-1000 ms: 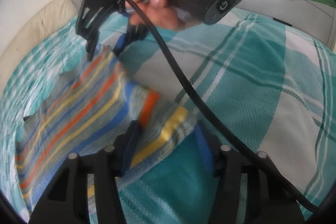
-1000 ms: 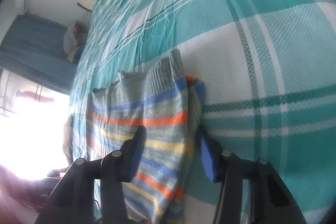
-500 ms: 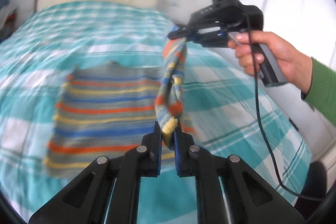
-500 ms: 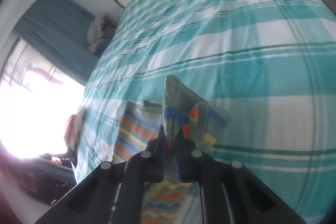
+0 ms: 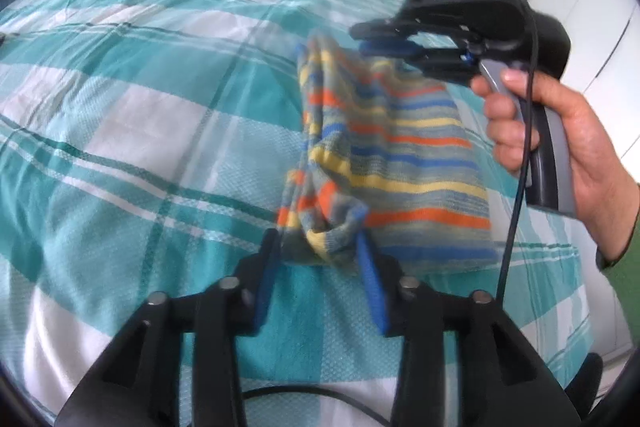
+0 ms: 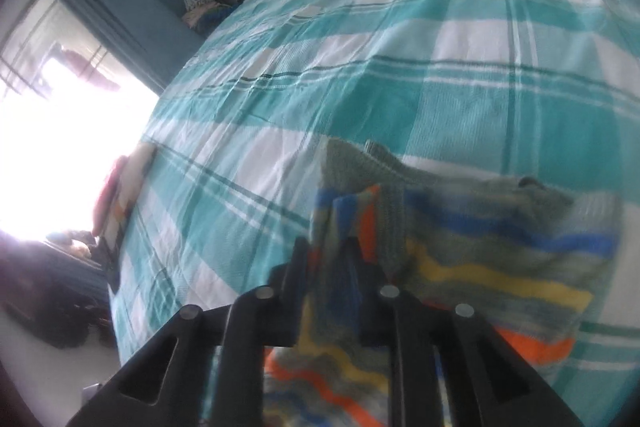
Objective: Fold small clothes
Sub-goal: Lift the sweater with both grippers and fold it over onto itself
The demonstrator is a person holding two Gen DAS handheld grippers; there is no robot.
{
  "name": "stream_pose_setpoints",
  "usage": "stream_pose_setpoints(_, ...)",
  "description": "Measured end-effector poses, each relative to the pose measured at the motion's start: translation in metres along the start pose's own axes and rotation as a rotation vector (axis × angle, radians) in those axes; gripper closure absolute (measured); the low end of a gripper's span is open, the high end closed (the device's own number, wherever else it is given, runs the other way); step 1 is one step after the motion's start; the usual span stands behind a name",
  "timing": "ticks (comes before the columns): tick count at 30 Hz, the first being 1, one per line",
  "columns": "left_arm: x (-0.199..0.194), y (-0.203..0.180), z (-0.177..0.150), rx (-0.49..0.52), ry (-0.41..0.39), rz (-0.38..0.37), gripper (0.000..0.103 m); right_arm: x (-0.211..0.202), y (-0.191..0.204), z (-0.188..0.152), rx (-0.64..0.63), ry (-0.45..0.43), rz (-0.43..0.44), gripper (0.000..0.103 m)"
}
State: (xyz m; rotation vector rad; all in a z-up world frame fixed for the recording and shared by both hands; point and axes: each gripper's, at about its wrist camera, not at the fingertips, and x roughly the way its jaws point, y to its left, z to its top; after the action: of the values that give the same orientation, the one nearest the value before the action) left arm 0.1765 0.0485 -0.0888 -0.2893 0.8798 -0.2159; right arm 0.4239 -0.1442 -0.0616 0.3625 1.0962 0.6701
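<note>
Since half a second ago your left gripper [image 5: 318, 259] has let go, fingers spread around the folded striped garment [image 5: 394, 163] on the bed [image 5: 120, 107]. Right view: your right gripper [image 6: 330, 259] clamps its edge.

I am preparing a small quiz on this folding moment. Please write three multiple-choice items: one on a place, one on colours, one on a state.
1. Where does the striped garment lie?
A. on the checked bedspread
B. on a wooden floor
C. in a basket

2. Which stripe colours does the garment have?
A. pink, purple
B. orange, yellow, blue
C. black, white

3. How do the jaws of the left gripper stand?
A. shut on a cable
B. clamped flat on the cloth
C. apart, a fold of cloth between them

Answers:
1 A, teal-and-white checks surround it.
2 B, these bands cross its grey knit.
3 C, the blue pads stand wide apart.
</note>
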Motion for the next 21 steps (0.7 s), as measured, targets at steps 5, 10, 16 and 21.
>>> stream_pose_setpoints(5, -0.017, -0.005, 0.018, 0.023, -0.078, -0.039, 0.029, -0.065, -0.012, -0.029, -0.024, -0.07, 0.025, 0.082)
stream_pose_setpoints(10, 0.042, -0.001, 0.039, 0.075, 0.062, 0.176, 0.032, -0.089, -0.013, -0.093, -0.176, -0.014, -0.107, 0.056)
stream_pose_setpoints(16, 0.024, 0.021, 0.053, 0.05, 0.062, 0.135, 0.028, -0.071, -0.026, -0.156, -0.273, 0.073, -0.275, 0.047)
stream_pose_setpoints(21, 0.035, 0.023, 0.094, 0.063, 0.061, -0.064, 0.007, -0.113, -0.039, -0.129, -0.16, -0.103, -0.199, 0.023)
